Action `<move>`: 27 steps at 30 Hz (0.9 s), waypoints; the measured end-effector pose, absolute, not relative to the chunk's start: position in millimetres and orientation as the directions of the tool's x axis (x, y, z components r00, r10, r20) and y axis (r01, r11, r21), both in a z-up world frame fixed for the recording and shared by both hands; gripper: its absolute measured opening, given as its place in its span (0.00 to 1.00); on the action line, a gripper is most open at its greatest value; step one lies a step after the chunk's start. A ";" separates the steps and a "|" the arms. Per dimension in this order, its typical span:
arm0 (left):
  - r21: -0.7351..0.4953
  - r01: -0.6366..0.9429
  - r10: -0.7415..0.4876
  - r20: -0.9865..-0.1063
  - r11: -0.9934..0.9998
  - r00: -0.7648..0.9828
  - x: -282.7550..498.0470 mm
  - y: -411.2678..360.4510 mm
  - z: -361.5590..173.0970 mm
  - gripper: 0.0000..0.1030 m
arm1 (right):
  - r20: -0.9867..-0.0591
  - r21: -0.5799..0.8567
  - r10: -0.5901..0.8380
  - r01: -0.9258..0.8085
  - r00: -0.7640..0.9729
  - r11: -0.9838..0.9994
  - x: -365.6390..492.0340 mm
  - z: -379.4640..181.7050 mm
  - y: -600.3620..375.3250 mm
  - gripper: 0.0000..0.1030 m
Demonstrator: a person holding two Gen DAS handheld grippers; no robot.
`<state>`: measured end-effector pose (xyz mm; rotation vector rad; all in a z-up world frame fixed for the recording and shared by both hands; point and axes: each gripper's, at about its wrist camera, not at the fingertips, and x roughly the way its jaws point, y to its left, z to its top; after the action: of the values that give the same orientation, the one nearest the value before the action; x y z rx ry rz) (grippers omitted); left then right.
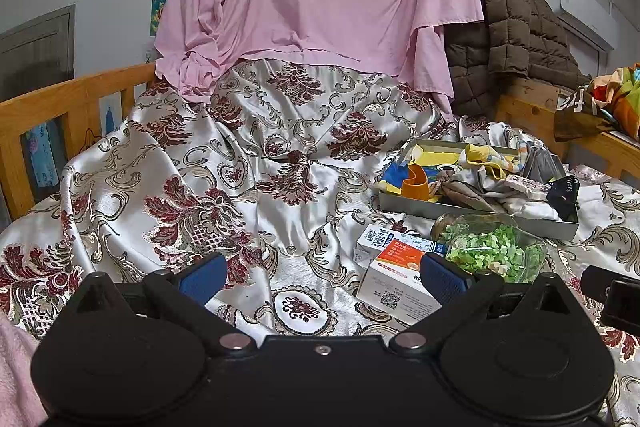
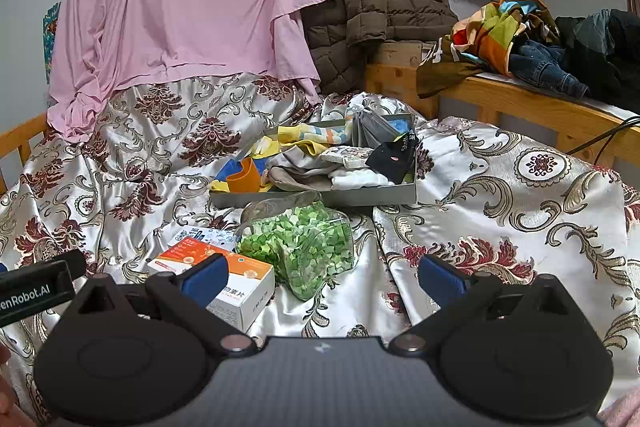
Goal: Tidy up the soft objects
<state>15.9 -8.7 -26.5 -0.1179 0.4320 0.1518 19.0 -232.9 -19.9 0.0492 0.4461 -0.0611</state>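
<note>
- The left gripper [image 1: 320, 275] hangs low over the bed with its blue pads spread wide and nothing between them; only the patterned satin bedspread [image 1: 240, 187] lies under the gap.
- The right gripper [image 2: 322, 277] is just as wide open and empty, with the jar of green bits [image 2: 304, 243] lying on its side just ahead of it.
- Beside that jar sits an orange-and-white carton [image 2: 216, 275], with a second small box [image 1: 376, 239] behind it. These are stiff, so I'd judge they are not what needs sorting.
- Beyond the jar is the shallow grey tray [image 2: 320, 197], already heaped with the soft things: a striped sock [image 2: 316, 135], a grey cloth [image 2: 304, 167], a white cloth [image 2: 360, 181], a black piece [image 2: 394, 157] and an orange band [image 2: 244, 177].
- All of these look light and limp; they will sag and may drag a neighbour along. A pinch on a bunched fold or cuff should hold better than a flat edge.
- The satin looks slick, so the tray may slide if pushed.
</note>
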 end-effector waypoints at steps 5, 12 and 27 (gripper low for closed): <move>-0.081 -0.171 0.121 -0.425 0.982 0.897 15.8 -8.6 -26.6 0.99 | -0.433 0.034 -0.048 0.070 0.900 0.997 18.9 -19.9 -232.8 1.00; -0.080 -0.171 0.122 -0.425 0.982 0.897 15.8 -8.8 -26.4 0.99 | -0.433 0.034 -0.048 0.070 0.900 0.997 18.9 -19.7 -232.6 1.00; -0.078 -0.171 0.123 -0.426 0.982 0.897 15.9 -9.2 -26.4 0.99 | -0.434 0.034 -0.049 0.070 0.900 0.997 18.9 -19.3 -232.1 1.00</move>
<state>15.9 -9.2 -26.4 -0.1147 0.4331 0.1528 18.9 -232.1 -19.3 0.0488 0.4474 -0.0618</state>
